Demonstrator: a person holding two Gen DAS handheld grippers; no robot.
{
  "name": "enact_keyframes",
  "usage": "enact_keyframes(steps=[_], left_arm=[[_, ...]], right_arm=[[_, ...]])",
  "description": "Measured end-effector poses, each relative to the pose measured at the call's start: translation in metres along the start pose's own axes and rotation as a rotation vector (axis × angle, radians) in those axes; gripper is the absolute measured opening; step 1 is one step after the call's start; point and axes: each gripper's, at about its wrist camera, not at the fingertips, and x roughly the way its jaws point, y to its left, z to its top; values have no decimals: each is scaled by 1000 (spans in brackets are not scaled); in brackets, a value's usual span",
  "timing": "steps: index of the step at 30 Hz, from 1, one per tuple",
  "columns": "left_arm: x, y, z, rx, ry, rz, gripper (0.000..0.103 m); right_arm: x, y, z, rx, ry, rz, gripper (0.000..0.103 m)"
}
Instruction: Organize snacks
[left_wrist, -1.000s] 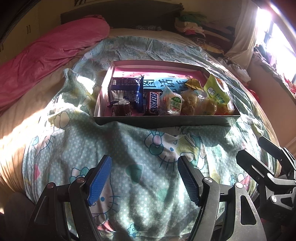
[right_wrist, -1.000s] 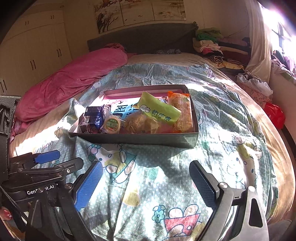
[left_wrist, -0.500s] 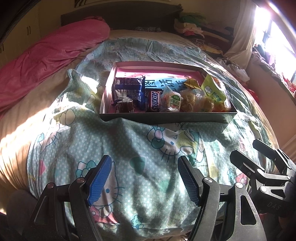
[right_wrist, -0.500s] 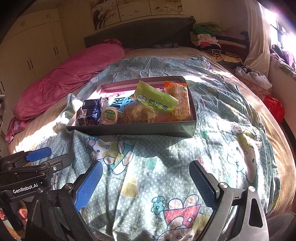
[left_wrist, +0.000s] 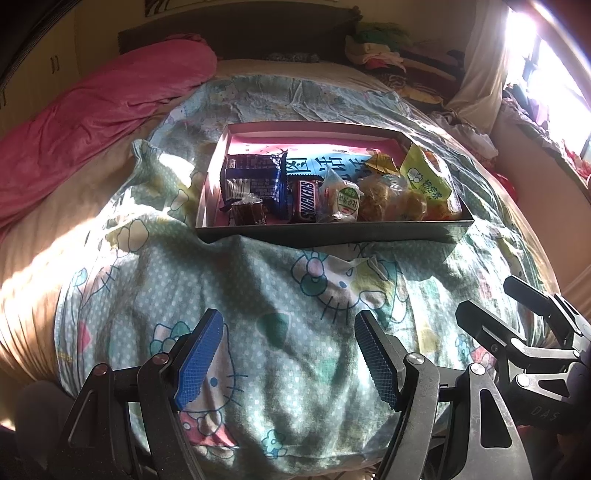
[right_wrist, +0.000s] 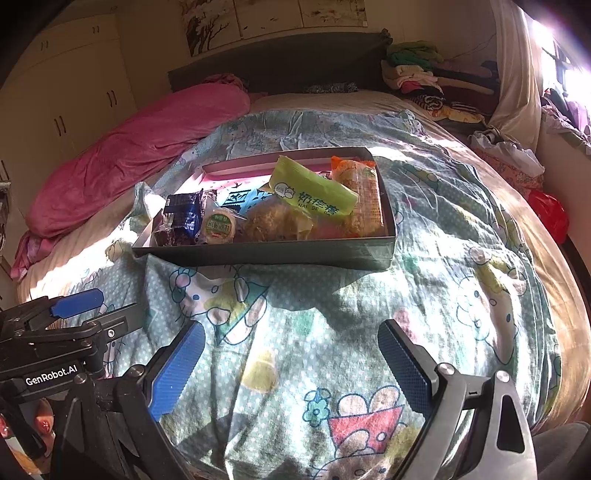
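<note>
Currently both claws stand released and empty: left claw (left_wrist: 286, 354) and right claw (right_wrist: 291, 363) hang over the quilt (left_wrist: 258, 295), well short of the box (left_wrist: 332, 234).

Task items: every snack lies inside the box, crowded against its near wall. Snickers bar (left_wrist: 308, 201) sits near the middle; blue pack (left_wrist: 255, 177) lies toward the box's left end; green bag (right_wrist: 314, 192) rests on top of other packs toward the right end.

Hazards:
- The box rests on soft bedding. Pressing on its near wall would likely tip or slide it.
- Packs overlap. Lifting a lower one may drag a neighbour over the rim.
- Strong sun and deep shadow hide pack edges.

Clearance: open quilt lies in front of the box and to its right. To its left, a raised quilt fold (left_wrist: 155, 173) touches the wall; avoid snagging it.
</note>
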Motion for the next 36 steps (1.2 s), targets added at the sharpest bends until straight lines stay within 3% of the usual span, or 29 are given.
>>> enact_keyframes(steps=[36], left_arm=[[0,2,1,1,-5,31,75]], right_arm=[[-6,-4,6,6,-39,-11,95]])
